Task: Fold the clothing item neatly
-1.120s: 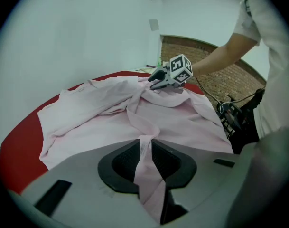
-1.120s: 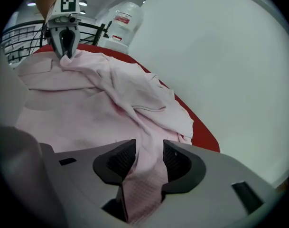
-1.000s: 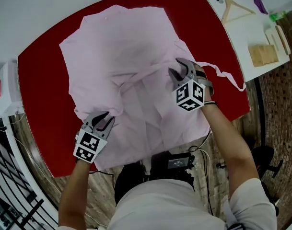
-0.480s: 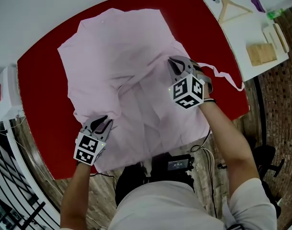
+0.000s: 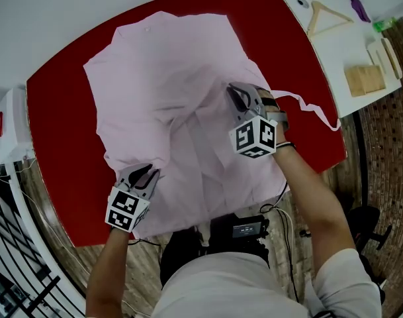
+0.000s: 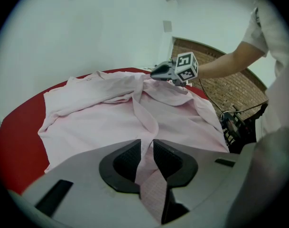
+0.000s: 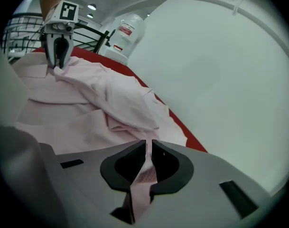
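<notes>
Head view: the pink shirt (image 5: 161, 71) lies spread on the red table (image 5: 55, 131), its long axis running away from me. My left gripper (image 5: 146, 172) is at the near left hem and my right gripper (image 5: 237, 95) is mid-shirt, right of centre.

Left gripper view: the jaws are narrowly parted and clamp cloth.

Right gripper view: the jaws have just been closing and now pinch a fold. The shirt's bulk lies to its left.

Lab-like studio: red table (image 5: 55, 144), white side table (image 5: 333, 52) with hanger (image 5: 335, 12), wood blocks (image 5: 363, 79), brick floor (image 5: 386, 151).
</notes>
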Tool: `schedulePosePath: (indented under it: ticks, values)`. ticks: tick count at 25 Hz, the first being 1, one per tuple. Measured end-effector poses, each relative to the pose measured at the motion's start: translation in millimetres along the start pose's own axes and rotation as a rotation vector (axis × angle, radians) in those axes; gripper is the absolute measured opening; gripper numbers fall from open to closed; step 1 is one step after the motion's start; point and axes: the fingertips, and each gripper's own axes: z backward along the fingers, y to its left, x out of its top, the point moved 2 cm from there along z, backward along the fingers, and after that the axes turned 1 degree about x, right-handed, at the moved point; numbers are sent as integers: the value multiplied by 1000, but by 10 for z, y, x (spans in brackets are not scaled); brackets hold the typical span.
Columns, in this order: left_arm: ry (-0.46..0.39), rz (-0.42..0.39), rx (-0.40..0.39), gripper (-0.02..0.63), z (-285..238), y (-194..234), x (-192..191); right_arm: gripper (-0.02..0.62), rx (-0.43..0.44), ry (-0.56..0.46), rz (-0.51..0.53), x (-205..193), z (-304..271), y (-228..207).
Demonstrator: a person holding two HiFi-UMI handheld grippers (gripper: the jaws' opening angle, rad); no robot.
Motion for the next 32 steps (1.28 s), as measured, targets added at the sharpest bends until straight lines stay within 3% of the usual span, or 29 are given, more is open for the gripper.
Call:
schedulePosePath:
  ticks: [8,10,13,21,24,28,32]
  values:
    - [8,14,-14,80,14,20,-33,32,121,67,-66,-354,254,448]
    - [4,22,-15,80,22,24,-22,56,130,66,-129,-379,274,435]
    - [-14,39,-15,80,48,41,12,159,130,38,-281,-362,331,318]
    - [-37,69,-11,80,107,45,42,170,90,40,-557,-603,695,47]
    - [-43,79,-15,80,110,10,58,170,94,70,-586,-747,740,15]
    - [-47,86,-17,80,124,-14,76,169,160,27,-632,-536,549,-55]
    - [-43,85,-17,80,127,0,66,166,191,40,-561,-318,254,-82]
